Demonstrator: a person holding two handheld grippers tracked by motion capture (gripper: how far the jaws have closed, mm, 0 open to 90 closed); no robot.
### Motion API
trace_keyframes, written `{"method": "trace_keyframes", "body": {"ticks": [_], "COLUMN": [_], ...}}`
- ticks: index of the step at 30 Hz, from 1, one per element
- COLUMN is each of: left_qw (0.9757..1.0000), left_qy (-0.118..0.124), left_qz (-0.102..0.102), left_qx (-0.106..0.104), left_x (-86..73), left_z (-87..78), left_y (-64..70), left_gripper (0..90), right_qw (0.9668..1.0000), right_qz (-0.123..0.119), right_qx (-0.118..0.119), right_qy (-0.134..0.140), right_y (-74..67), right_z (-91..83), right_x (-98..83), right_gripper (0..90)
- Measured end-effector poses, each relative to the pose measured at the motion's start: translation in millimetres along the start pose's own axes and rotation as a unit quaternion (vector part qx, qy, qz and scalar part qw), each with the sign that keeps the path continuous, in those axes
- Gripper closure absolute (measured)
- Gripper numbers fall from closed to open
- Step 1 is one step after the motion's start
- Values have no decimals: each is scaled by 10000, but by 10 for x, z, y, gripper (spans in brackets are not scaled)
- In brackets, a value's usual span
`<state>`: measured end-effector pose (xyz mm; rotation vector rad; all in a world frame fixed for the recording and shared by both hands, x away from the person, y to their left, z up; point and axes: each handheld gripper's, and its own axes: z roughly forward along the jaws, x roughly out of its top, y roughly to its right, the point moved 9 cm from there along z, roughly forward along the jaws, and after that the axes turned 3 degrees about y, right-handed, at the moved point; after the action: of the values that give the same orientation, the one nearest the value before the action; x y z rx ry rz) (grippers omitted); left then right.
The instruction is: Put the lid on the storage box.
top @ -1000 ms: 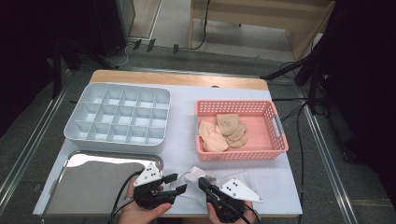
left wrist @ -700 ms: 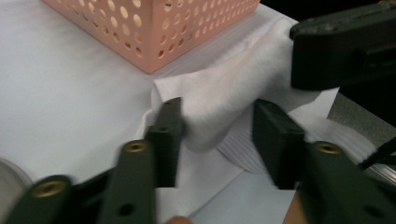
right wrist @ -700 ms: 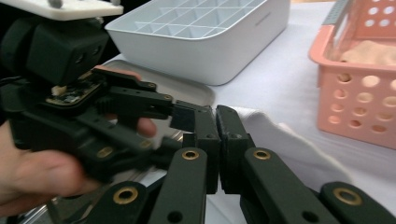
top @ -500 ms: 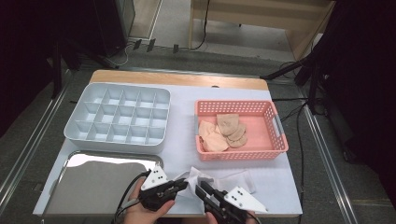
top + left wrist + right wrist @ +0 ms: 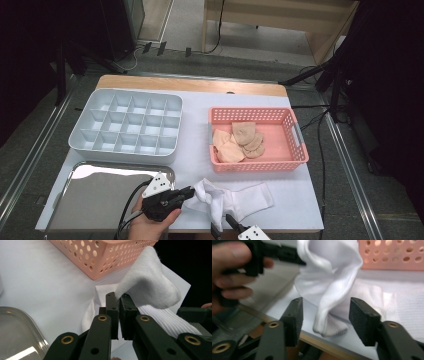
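Observation:
A white sock (image 5: 242, 200) lies on the white table cover near the front edge, and its left end is raised. My left gripper (image 5: 189, 192) is shut on that raised end. In the left gripper view the two jaws (image 5: 117, 297) pinch the sock (image 5: 150, 282) fabric at their tips. My right gripper (image 5: 223, 225) sits at the table's front edge below the sock. Its jaws have just been opening, and in the right gripper view (image 5: 325, 307) a hanging fold of the sock (image 5: 329, 272) drops between the pads without touching them.
A pink basket (image 5: 300, 145) holding several beige socks (image 5: 240, 142) stands behind the sock. A grey compartment tray (image 5: 125, 125) is at the back left. A shiny metal tray (image 5: 95, 200) lies at the front left beside my left hand.
The left gripper's jaws closed on the sock's end and now hold it raised. The right gripper's jaws opened off the sock, and it drew back toward the front edge.

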<state>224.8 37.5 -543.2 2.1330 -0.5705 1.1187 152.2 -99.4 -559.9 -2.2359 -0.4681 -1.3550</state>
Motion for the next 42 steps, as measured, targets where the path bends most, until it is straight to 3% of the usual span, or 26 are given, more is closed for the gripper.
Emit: {"method": "trace_keyframes", "body": {"ticks": [2,5,12,15,20,27,29,31,35,36,37,38,41,42], "left_qw": [10000,9999,9996,9996,9986,9966,9956,9922,9885,9855,9801,9782,9832,9825], "left_qy": [21,56,58,49,-85,-205,-267,-383,-496,-528,-544,-533,-593,-666], "left_qz": [-15,-99,-246,-258,-442,-563,-604,-793,-921,-1032,-1256,-1335,-1106,-1148], "left_qx": [-30,-45,-159,-112,-289,-570,-664,-882,-1089,-1238,-1441,-1497,-1326,-1305], "left_x": [6,15,36,36,-14,-54,-79,-107,-136,-136,-124,-106,-102,-127], "left_z": [-14,-34,-114,-142,-119,-71,-52,-36,-5,-1,-5,-9,17,48], "left_y": [1,-8,0,2,61,246,304,375,458,475,506,525,516,503], "left_gripper": [881,882,883,881,881,879,879,880,880,880,880,880,874,869], "right_qw": [9997,9998,9988,9988,9982,9975,9972,9972,9972,9971,9968,9965,9965,9969], "right_qz": [-52,126,401,361,559,616,636,648,654,668,709,723,712,700], "right_qx": [-197,-100,148,308,173,95,89,45,-93,-100,-118,-154,-196,-211], "right_qy": [-117,-108,232,139,131,345,387,384,336,345,349,384,389,277], "right_y": [43,93,252,357,625,808,846,873,956,986,1012,1039,1084,1097], "right_z": [26,11,-189,-271,-369,-576,-654,-728,-832,-847,-861,-876,-863,-823], "right_x": [-49,-42,219,302,365,543,578,596,623,635,650,673,709,691], "right_gripper": [674,826,839,835,838,839,843,844,844,843,843,843,843,843]}}
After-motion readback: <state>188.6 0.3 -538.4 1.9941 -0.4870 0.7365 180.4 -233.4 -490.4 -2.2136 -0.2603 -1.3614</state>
